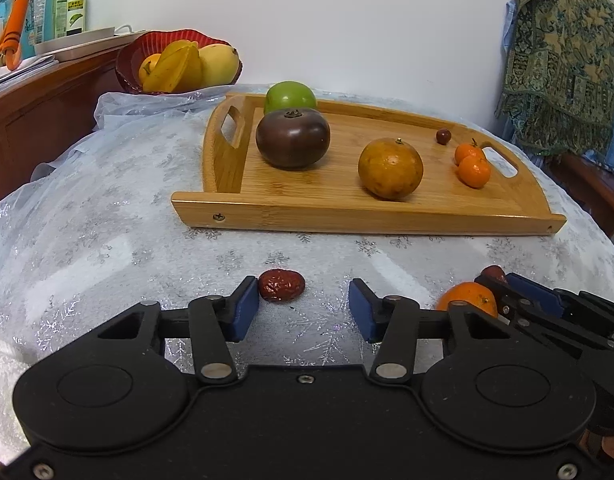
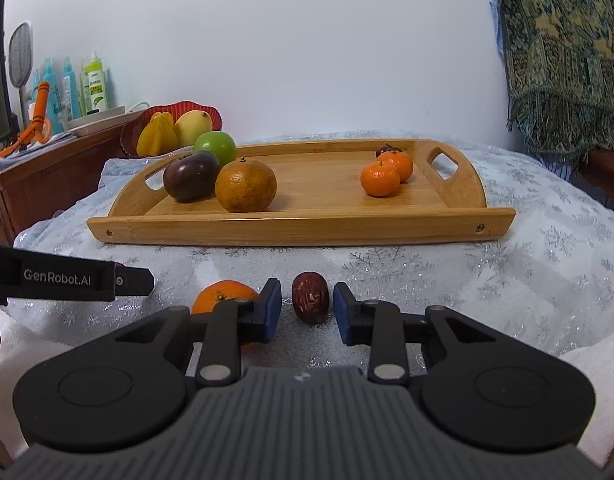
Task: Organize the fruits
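A wooden tray [image 1: 347, 210] holds a green fruit [image 1: 290, 96], a dark purple fruit [image 1: 293, 138], a brownish orange [image 1: 390, 169], two small tangerines [image 1: 471, 164] and a tiny dark fruit [image 1: 443, 136]. On the cloth in front of it, a wrinkled red date [image 1: 282, 291] lies just ahead of my left gripper [image 1: 303, 308], beside its left pad; the jaws stand apart and grip nothing. My right gripper [image 2: 307, 310] has a second date [image 2: 310, 297] between its blue pads, with a thin gap on each side. A tangerine [image 2: 223, 298] lies just left of it.
A red bowl [image 1: 135, 54] with yellow fruit stands behind the tray's left end. A wooden cabinet [image 1: 47, 108] with bottles and a white dish is at far left. Patterned green fabric [image 1: 563, 60] hangs at right. The table has a snowflake cloth [image 1: 107, 220].
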Demonstrator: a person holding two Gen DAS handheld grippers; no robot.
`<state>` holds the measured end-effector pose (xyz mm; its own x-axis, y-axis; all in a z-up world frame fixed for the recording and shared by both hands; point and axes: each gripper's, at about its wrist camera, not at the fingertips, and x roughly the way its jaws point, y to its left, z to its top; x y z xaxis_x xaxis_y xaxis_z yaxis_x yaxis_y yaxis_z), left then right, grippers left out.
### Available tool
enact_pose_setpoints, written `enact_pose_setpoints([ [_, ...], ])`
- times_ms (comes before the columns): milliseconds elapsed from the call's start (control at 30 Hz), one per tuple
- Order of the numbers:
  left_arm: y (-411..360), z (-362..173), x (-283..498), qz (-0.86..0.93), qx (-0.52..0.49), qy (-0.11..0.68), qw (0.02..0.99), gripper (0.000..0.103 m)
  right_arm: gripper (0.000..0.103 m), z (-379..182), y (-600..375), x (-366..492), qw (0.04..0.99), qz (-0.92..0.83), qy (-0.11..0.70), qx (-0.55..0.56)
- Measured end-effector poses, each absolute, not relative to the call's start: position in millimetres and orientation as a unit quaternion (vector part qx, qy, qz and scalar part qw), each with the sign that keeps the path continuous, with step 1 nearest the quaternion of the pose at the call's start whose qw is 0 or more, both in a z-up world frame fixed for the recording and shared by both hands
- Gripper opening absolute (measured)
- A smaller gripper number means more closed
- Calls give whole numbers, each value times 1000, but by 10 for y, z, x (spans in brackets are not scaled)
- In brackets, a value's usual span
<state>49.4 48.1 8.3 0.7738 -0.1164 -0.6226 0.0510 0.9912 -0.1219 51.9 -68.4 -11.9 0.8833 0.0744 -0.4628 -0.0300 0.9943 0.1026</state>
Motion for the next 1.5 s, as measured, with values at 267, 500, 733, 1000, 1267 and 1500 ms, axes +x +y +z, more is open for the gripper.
enact_pose_setpoints([
  [267, 450, 79, 503, -40, -39, 332, 941, 27, 35, -131, -689, 527, 969, 29, 239, 56],
  [500, 405, 78, 497, -43, -28, 333, 942, 24, 30, -139, -689, 531, 969, 29, 237, 61],
  [733, 409, 84, 498, -44, -31, 333, 941, 23, 25, -136, -708, 525, 970, 24, 233, 69],
  [1000, 379, 135, 488, -52, -32, 329, 942, 23, 23, -83, -731, 501, 972, 19, 220, 80],
  [1267, 342, 291, 558, -60, -32, 313, 947, 23, 23, 47, -783, 552, 974, 24, 208, 84],
  [1500, 327, 612, 807, -66, -29, 286, 955, 23, 23, 307, -883, 730, 979, 31, 187, 74],
])
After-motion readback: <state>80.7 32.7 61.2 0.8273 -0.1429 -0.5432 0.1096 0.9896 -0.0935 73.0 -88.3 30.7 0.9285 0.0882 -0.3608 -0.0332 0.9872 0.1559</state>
